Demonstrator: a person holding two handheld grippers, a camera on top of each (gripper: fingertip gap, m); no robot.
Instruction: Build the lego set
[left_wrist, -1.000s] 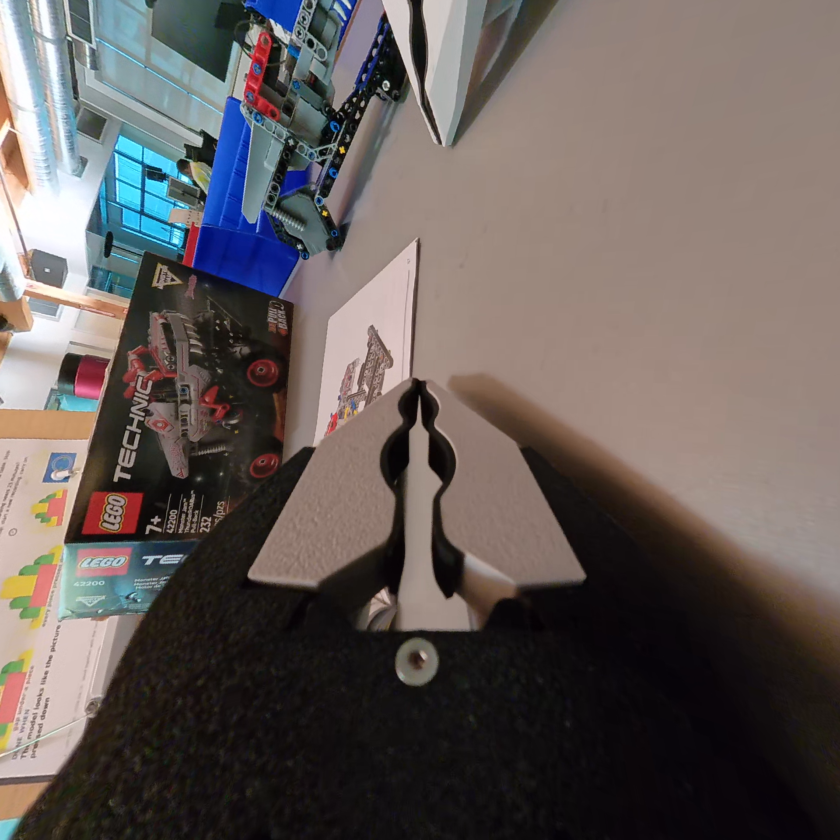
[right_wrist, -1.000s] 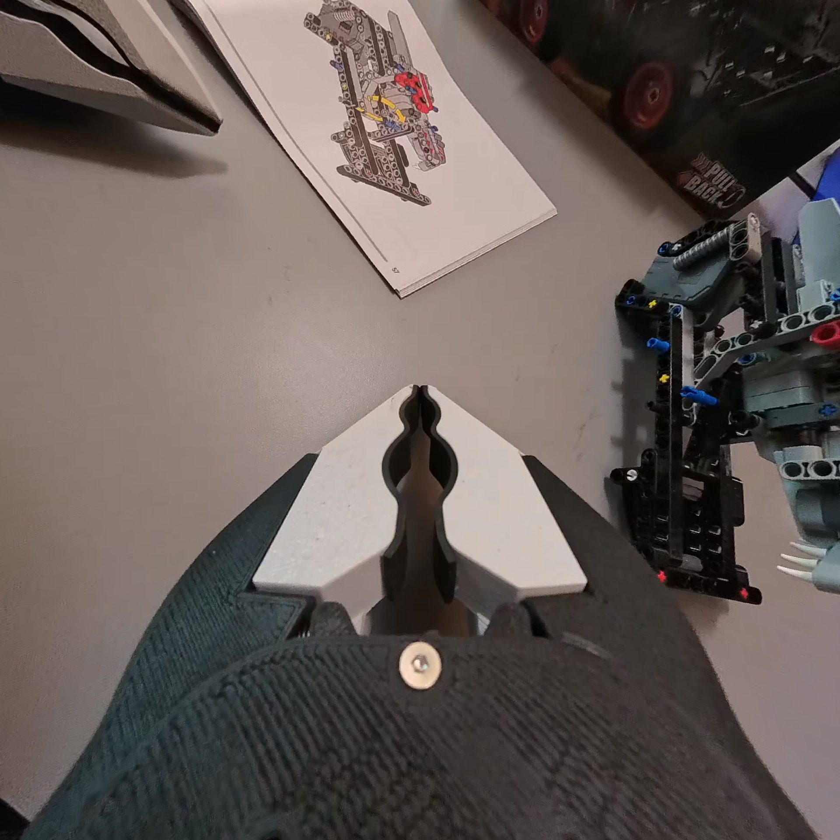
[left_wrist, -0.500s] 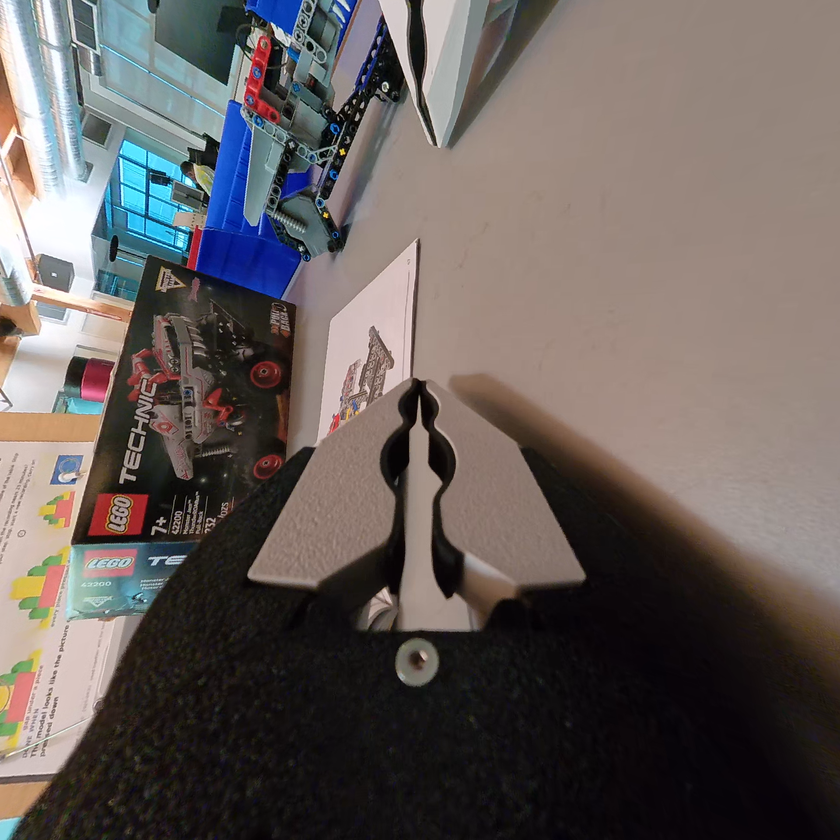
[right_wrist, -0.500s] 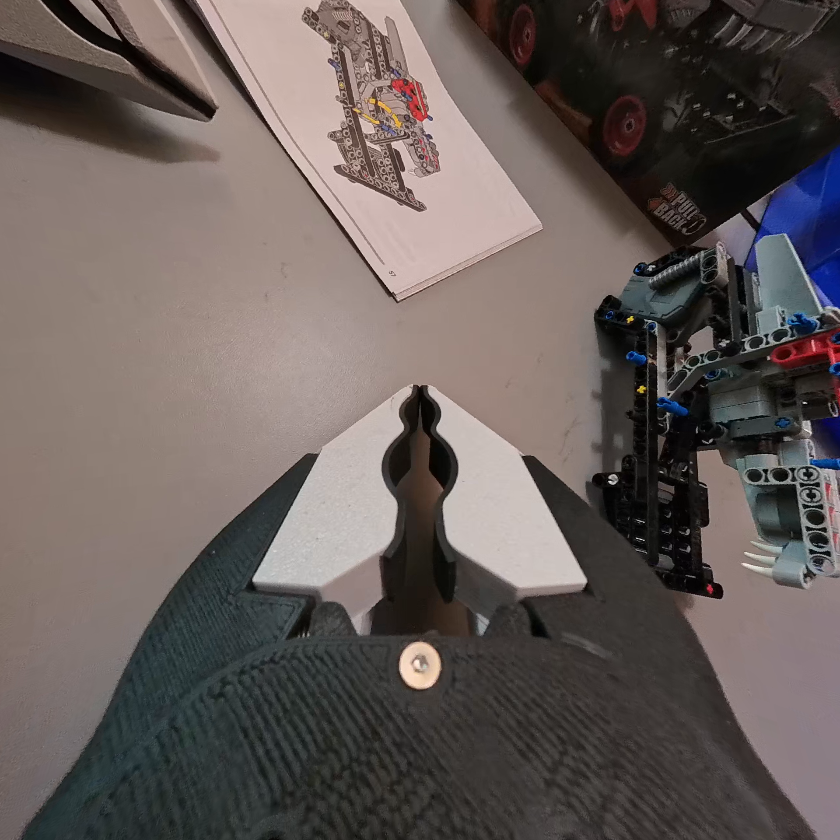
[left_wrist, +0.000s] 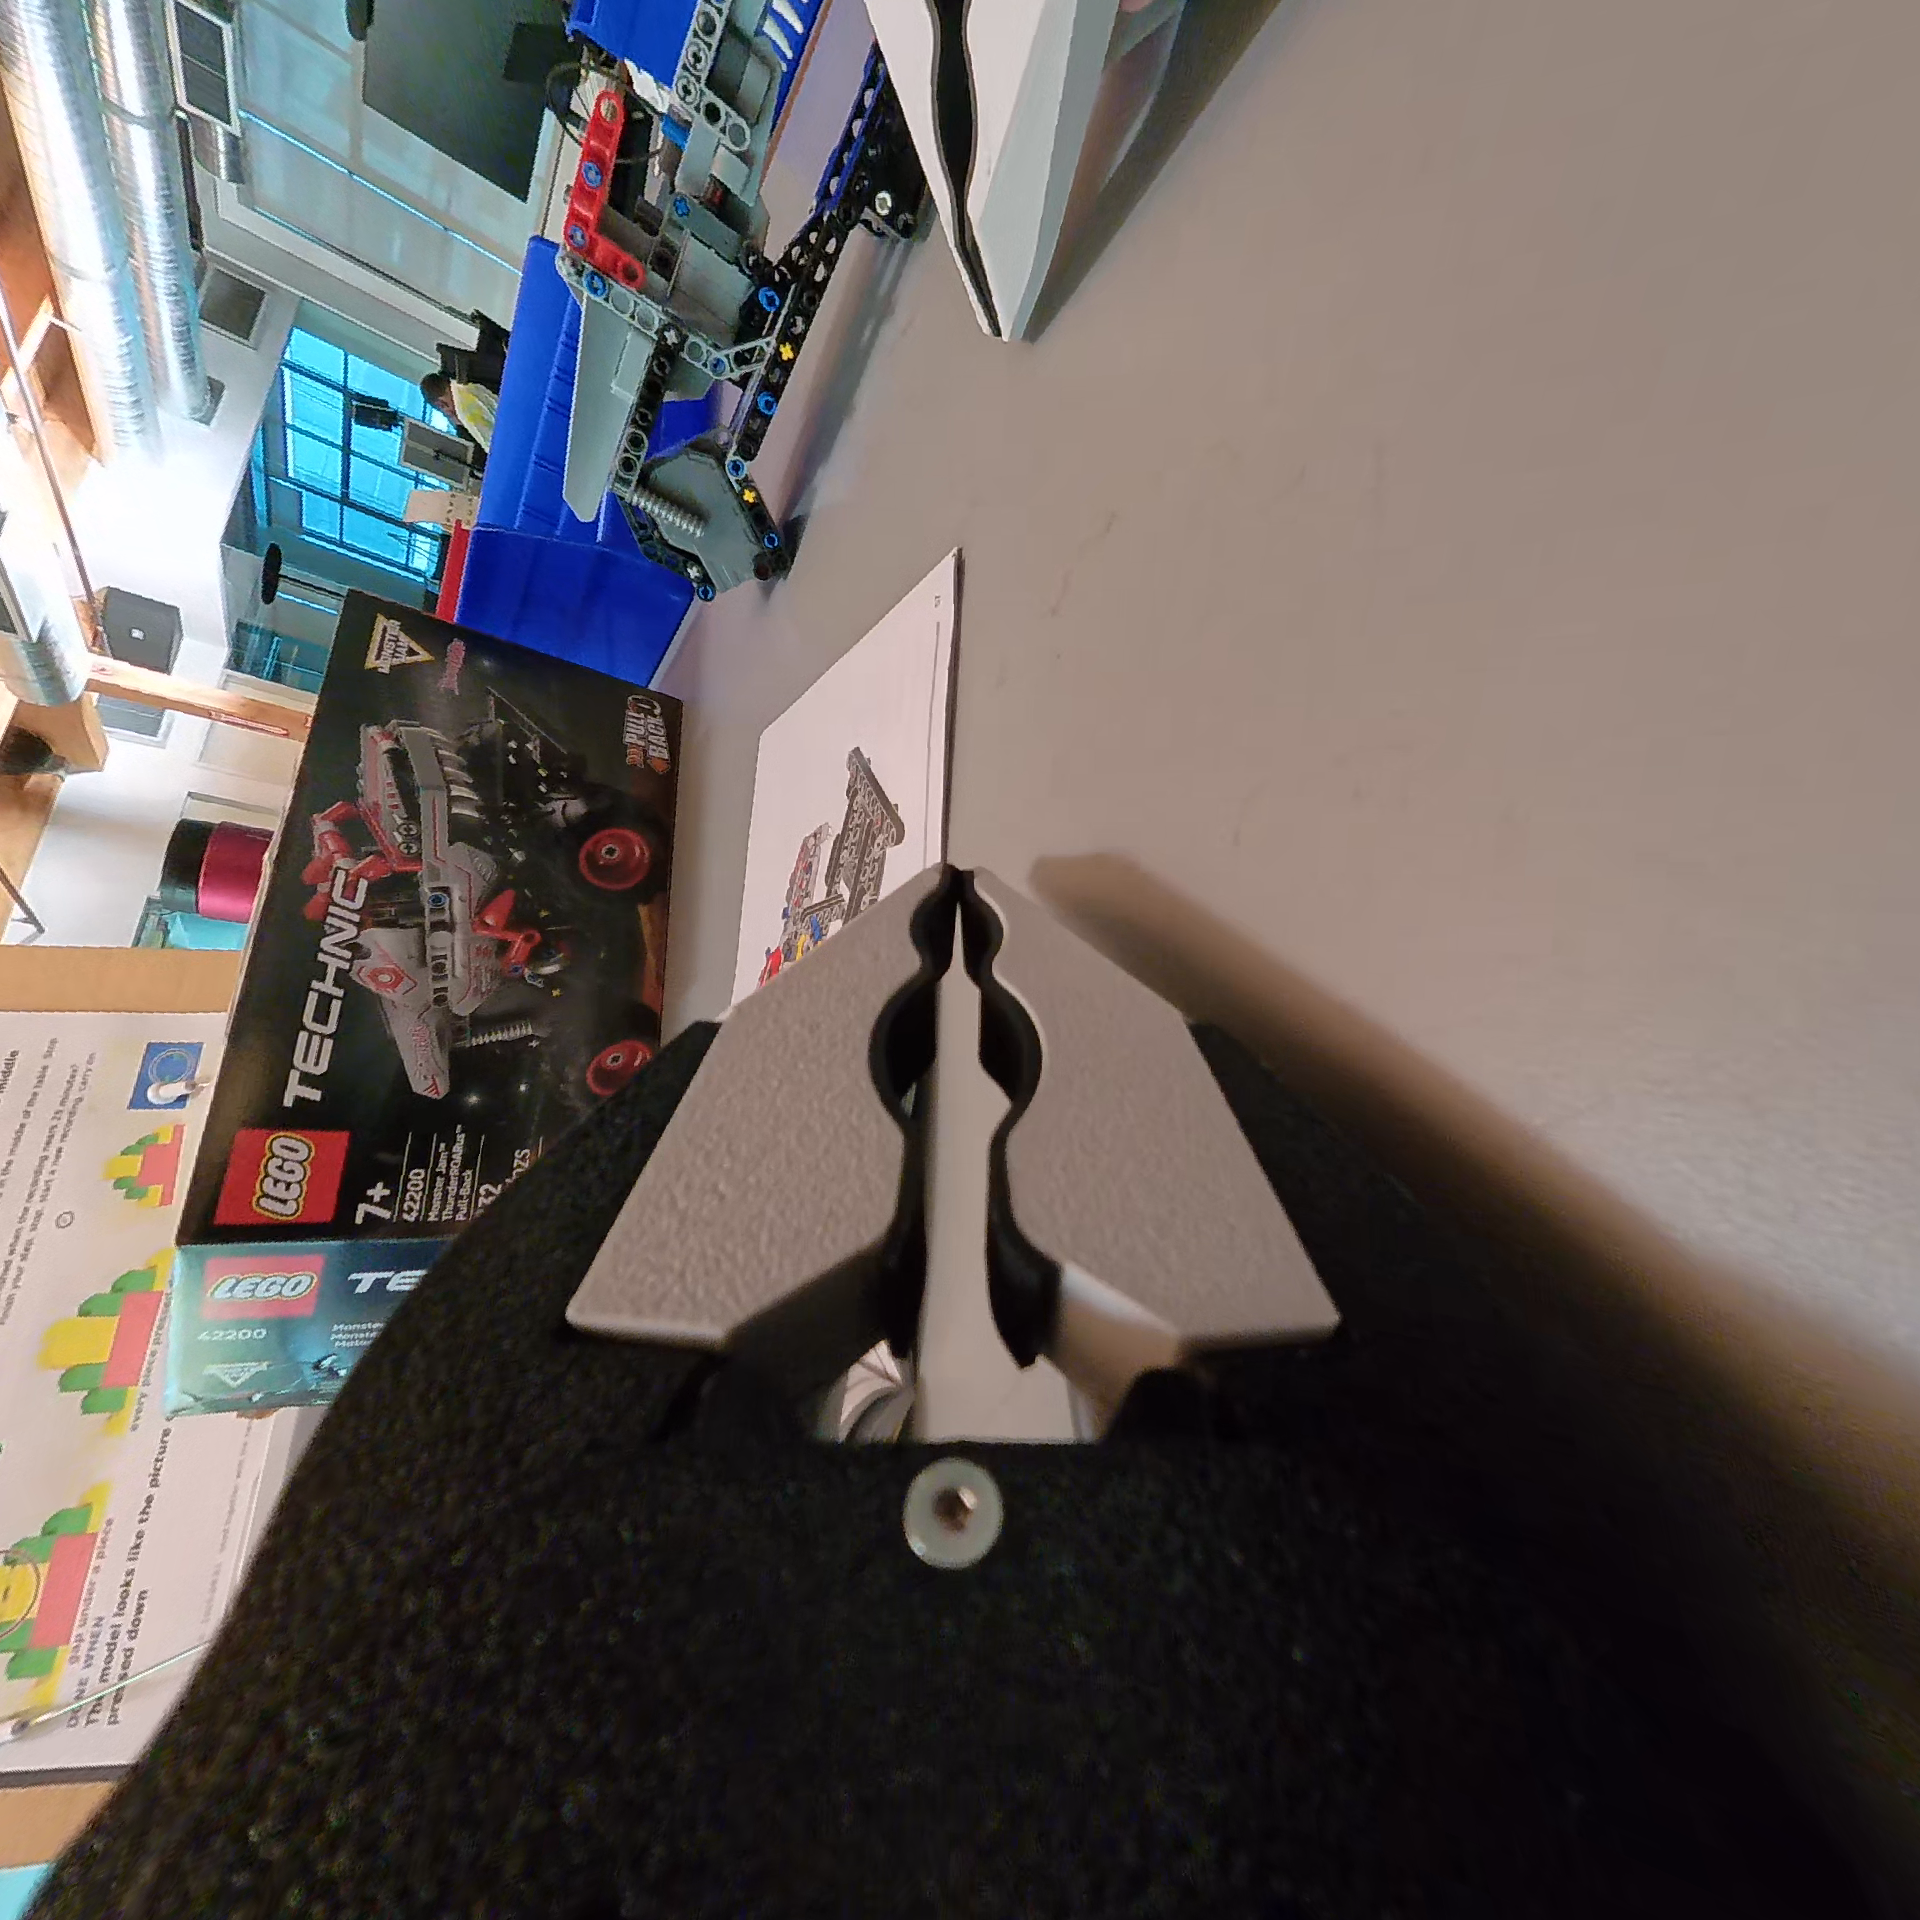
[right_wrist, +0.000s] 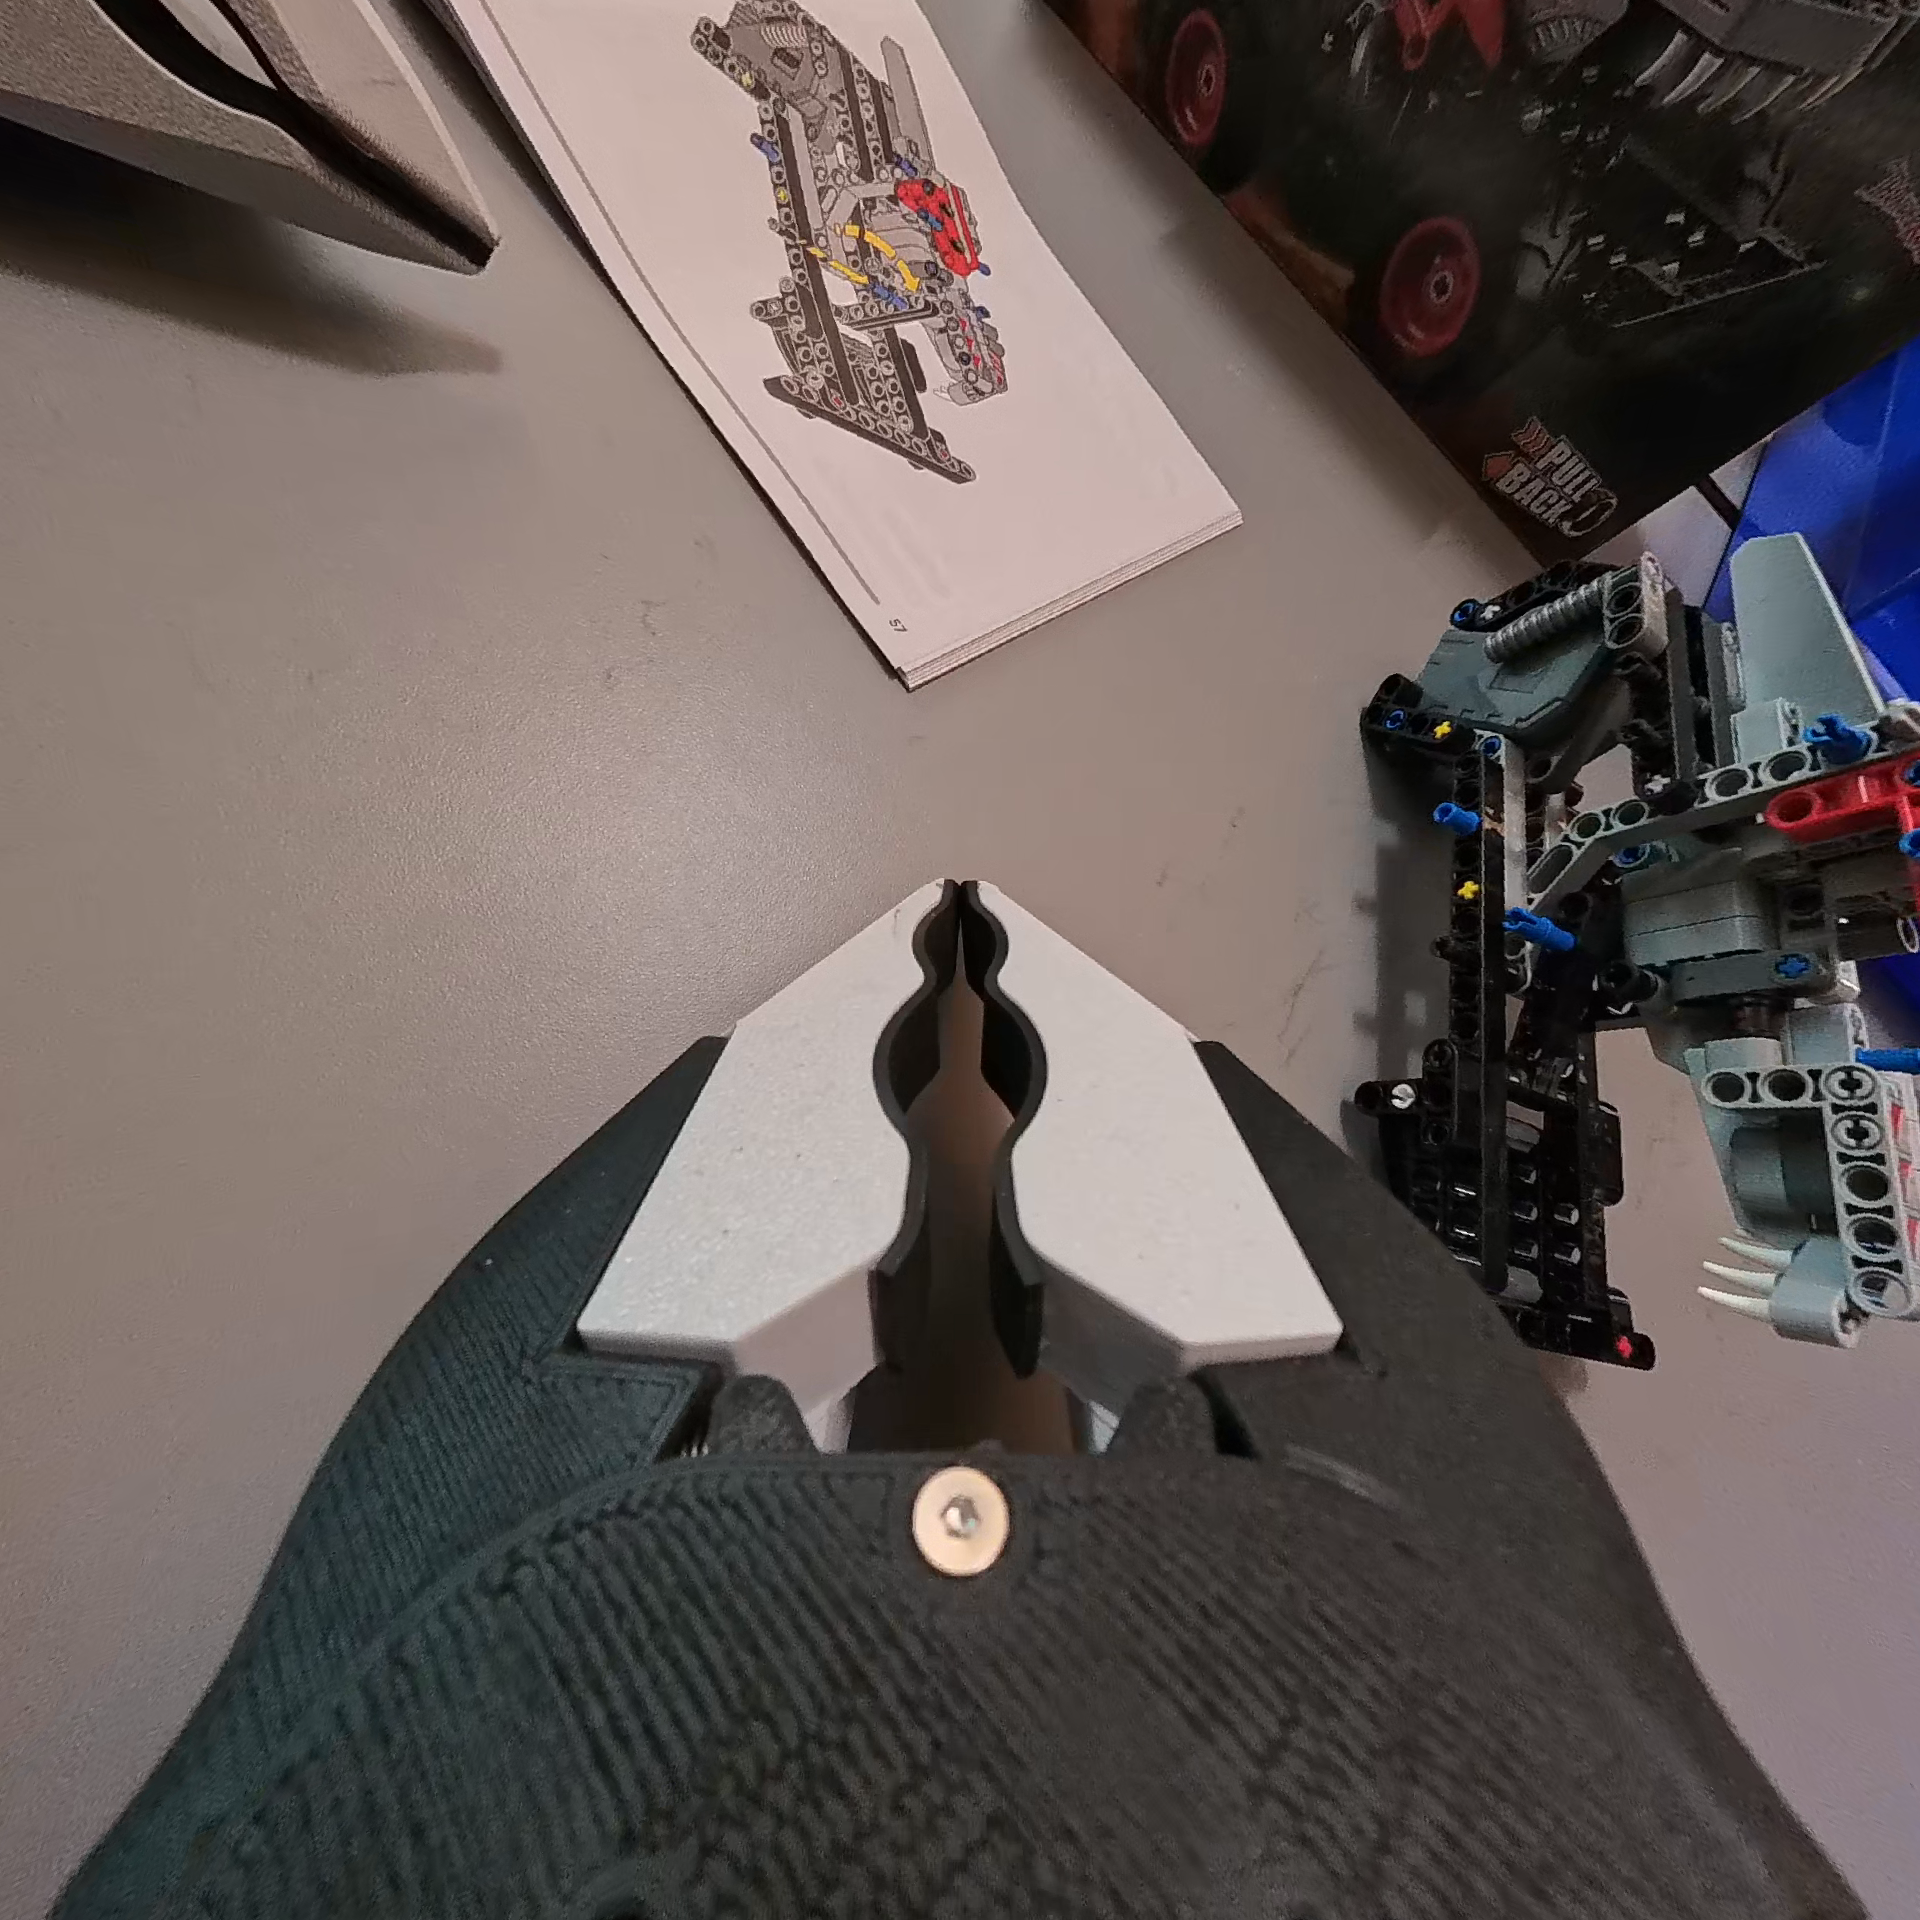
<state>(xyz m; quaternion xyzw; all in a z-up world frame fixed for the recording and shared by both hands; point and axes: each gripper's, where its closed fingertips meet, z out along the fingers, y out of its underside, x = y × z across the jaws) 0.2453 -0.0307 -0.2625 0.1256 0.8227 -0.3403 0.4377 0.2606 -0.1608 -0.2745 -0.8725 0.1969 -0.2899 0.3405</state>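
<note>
A partly built black, grey and red lego truck model (right_wrist: 1621, 966) lies on the grey table (right_wrist: 416, 727) to the right of my right gripper (right_wrist: 958, 888), which is shut and empty above the table. The model also shows far off in the left wrist view (left_wrist: 686, 312). My left gripper (left_wrist: 951, 875) is shut and empty, tilted sideways low over the table. The open instruction booklet (right_wrist: 883, 312) lies ahead of the right gripper and shows in the left wrist view (left_wrist: 862, 769). The left gripper's fingers (right_wrist: 239, 135) show at the top left of the right wrist view.
The black lego set box (left_wrist: 447, 935) stands behind the booklet, also in the right wrist view (right_wrist: 1558, 208). A blue bin (left_wrist: 561, 520) sits behind the model. Printed sheets with coloured brick pictures (left_wrist: 83, 1351) stand at the left. The right gripper's fingers (left_wrist: 997, 156) show far off. Spacing between my two grippers at the tips: around 15 centimetres.
The right gripper has pulled back and turned toward the right, so the model has come further into its view. The left gripper has barely moved. Both stay shut.
</note>
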